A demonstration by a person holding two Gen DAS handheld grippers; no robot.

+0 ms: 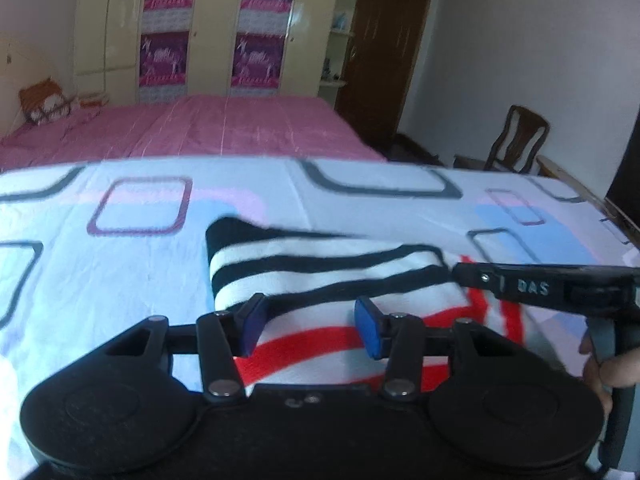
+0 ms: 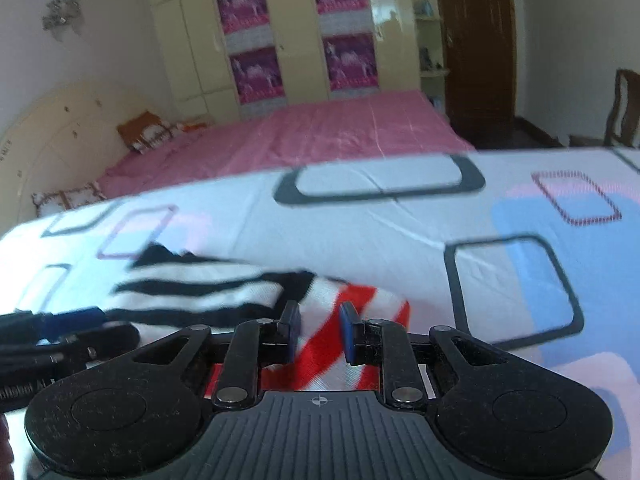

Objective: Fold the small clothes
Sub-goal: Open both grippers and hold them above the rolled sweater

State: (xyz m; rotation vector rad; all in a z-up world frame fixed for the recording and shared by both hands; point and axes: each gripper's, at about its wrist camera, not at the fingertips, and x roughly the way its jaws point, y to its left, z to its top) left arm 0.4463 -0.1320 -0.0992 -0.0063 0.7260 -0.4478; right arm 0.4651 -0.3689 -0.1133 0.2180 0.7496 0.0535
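Fold step: striped garment (image 1: 320,280) lies on the patterned sheet (image 1: 120,272), near edge under both tools.

Left wrist view: I hold the left gripper (image 1: 312,328) spread over the near hem; lower squarely before pinching. Right wrist view: right gripper (image 2: 320,336) is narrowly parted, clamping nothing; align with the red-striped corner.

Left gripper (image 1: 310,330): black plastic body, two round side housings, silver pivot screws, blue pads (image 1: 370,328). Right gripper (image 2: 319,334): same black build, dusty, ribbed grey centre plate with crosshair mark, blue pads (image 2: 350,330). "DAS" lettering on its side in left view. Bare-skinned hand (image 1: 608,368) on handle.
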